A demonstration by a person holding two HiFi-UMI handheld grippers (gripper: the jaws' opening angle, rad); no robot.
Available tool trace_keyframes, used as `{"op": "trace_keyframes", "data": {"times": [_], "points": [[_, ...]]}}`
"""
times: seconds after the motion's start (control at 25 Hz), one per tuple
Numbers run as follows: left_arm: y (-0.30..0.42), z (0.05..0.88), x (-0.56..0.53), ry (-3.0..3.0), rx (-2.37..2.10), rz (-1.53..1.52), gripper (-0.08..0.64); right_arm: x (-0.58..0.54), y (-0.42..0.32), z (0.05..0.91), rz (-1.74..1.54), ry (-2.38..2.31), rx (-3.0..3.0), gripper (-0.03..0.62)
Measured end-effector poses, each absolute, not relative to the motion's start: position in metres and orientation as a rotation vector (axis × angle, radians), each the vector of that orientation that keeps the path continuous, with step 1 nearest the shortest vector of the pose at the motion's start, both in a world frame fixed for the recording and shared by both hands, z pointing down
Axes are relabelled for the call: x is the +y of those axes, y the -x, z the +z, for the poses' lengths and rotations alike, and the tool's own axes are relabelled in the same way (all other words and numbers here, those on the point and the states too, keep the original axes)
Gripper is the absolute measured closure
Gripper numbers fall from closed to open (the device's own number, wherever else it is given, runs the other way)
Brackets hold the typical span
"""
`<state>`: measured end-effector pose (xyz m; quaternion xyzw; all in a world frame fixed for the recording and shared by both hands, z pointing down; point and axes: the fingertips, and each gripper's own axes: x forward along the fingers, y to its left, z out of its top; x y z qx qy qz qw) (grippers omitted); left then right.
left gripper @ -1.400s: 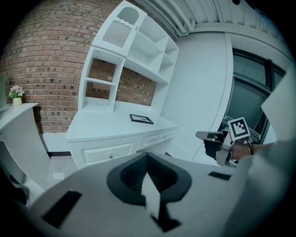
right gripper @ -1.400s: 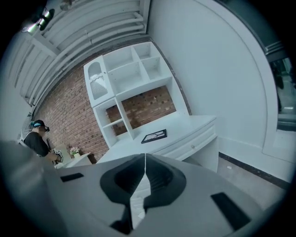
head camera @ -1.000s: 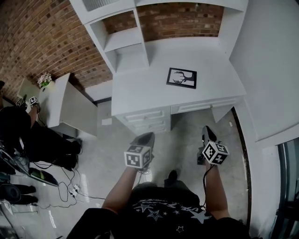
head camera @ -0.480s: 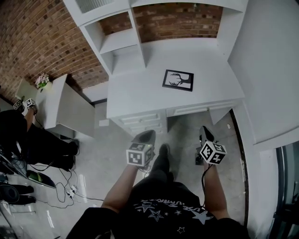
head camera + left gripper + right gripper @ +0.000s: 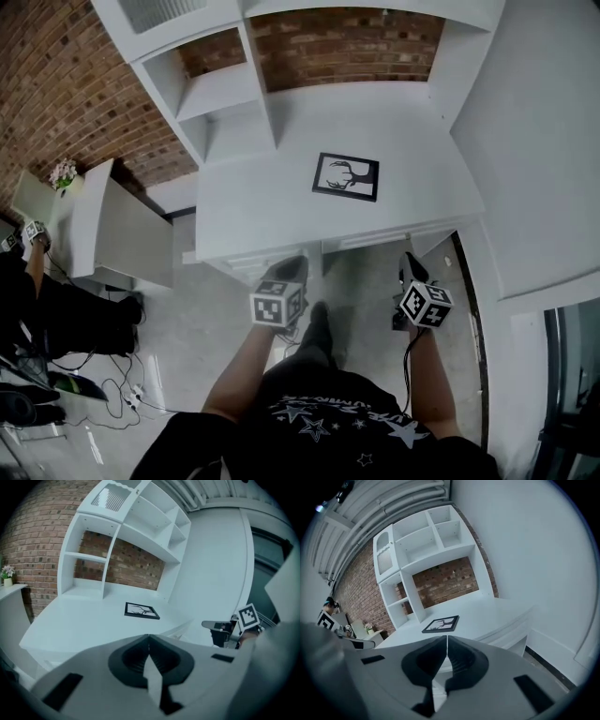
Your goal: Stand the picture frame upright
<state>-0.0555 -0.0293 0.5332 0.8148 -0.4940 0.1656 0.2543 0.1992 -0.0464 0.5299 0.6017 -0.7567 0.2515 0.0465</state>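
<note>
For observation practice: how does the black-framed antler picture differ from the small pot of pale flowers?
The black-framed antler picture lies flat on the white desk; the small pot of pale flowers stands upright on a white cabinet. The picture is dark and rectangular, the flowers pale and bushy. Neither is held.

We see the picture frame [image 5: 346, 176] lying flat on the desk [image 5: 253, 202]. Shelves [image 5: 225, 98] stand on the desk behind it, to the left. The left gripper [image 5: 292, 267] and right gripper [image 5: 411, 266] are at the desk's front edge. Flowers [image 5: 64, 173] sit far left.
</note>
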Motion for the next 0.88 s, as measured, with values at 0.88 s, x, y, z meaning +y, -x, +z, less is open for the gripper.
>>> {"op": "trace_keyframes", "data": {"times": [0.88], "points": [[0.052, 0.578, -0.193, -2.141, -1.188, 0.535, 0.541, -0.209, -0.186, 0.569, 0.850, -1.741, -2.082, 0.575]]}}
